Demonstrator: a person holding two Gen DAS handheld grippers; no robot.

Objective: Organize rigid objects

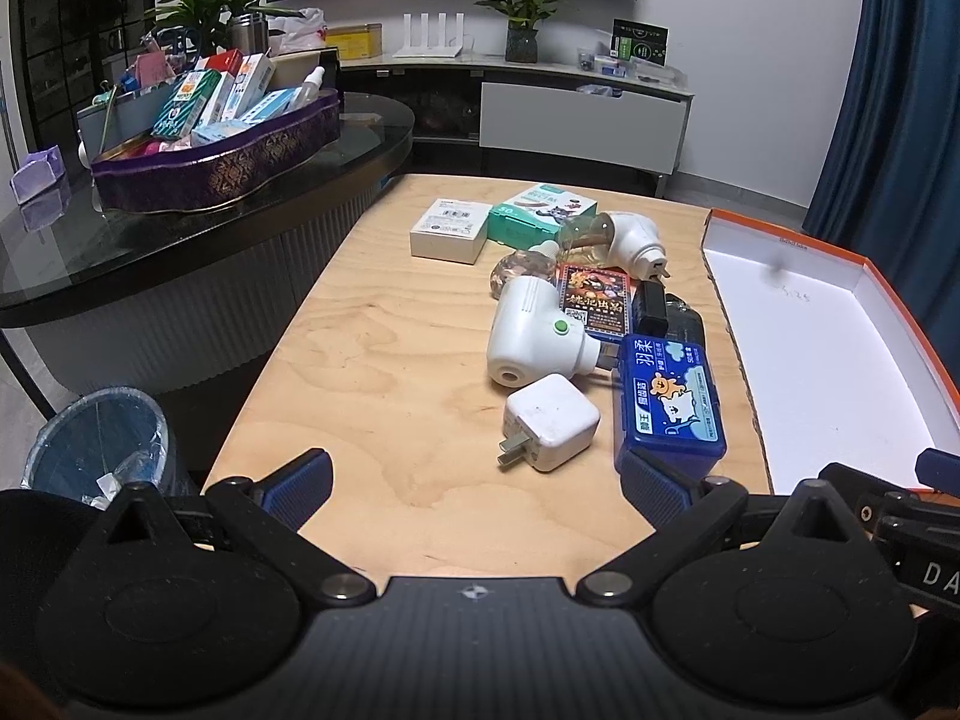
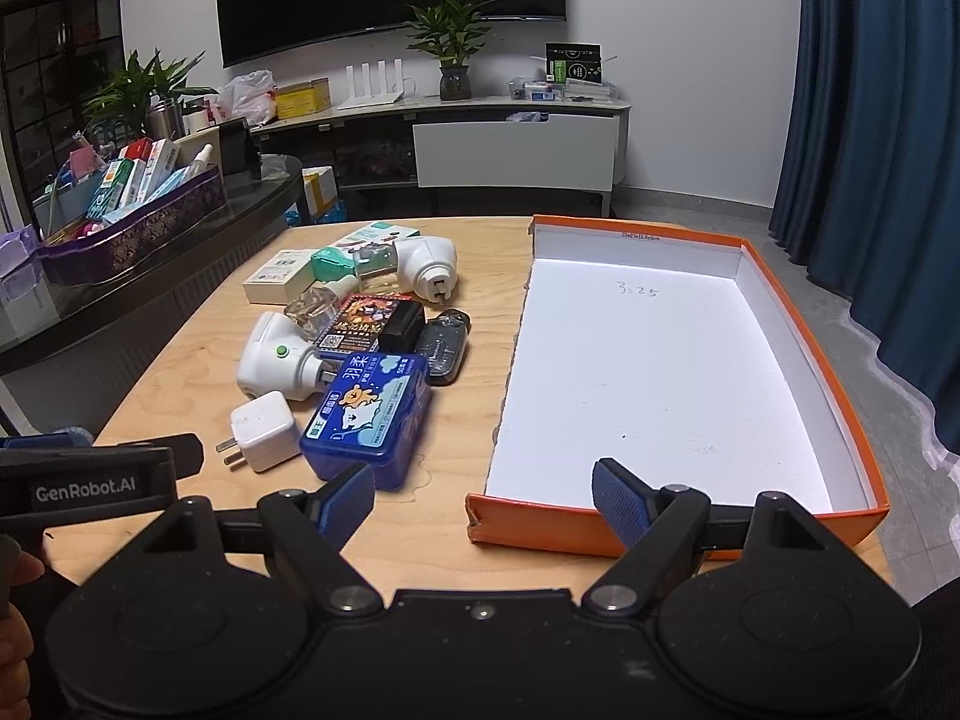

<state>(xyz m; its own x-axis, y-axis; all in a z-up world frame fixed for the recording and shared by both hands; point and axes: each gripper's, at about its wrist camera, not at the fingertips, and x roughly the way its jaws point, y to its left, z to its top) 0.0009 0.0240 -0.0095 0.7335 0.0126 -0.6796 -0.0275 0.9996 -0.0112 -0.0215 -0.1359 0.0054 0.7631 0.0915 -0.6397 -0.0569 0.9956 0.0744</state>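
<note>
Your left tongs [image 1: 477,489] stand wide over bare wood at the near edge of the table [image 1: 372,324], holding nothing; the stretch of tabletop to their left is free out to the rounded edge. Your right tongs [image 2: 483,501] are also wide and hold nothing, one finger near the blue case [image 2: 366,414], the other over the near wall of the orange box [image 2: 810,324].

The box lies along the table's right side, its white floor bare apart from pencilled figures near the far end. Its left wall is ragged and sits just beside the pile.

The pile is bunched mid-table. The white charger [image 1: 552,423] lies nearest you with its prongs pointing left, just beside the blue case. Behind them a white plug-in unit [image 1: 537,333] with a green button lies on its side, touching a clear bottle [image 1: 525,267]. A card pack [image 1: 594,300], a small black block [image 1: 651,306] and a dark key fob [image 2: 444,348] crowd together; a second plug-in unit [image 1: 633,240], a white carton [image 1: 449,229] and a teal carton [image 1: 540,213] lie farthest.

Only the left view shows the bin [image 1: 102,444] beside the table; only the right view shows the box's whole length.
</note>
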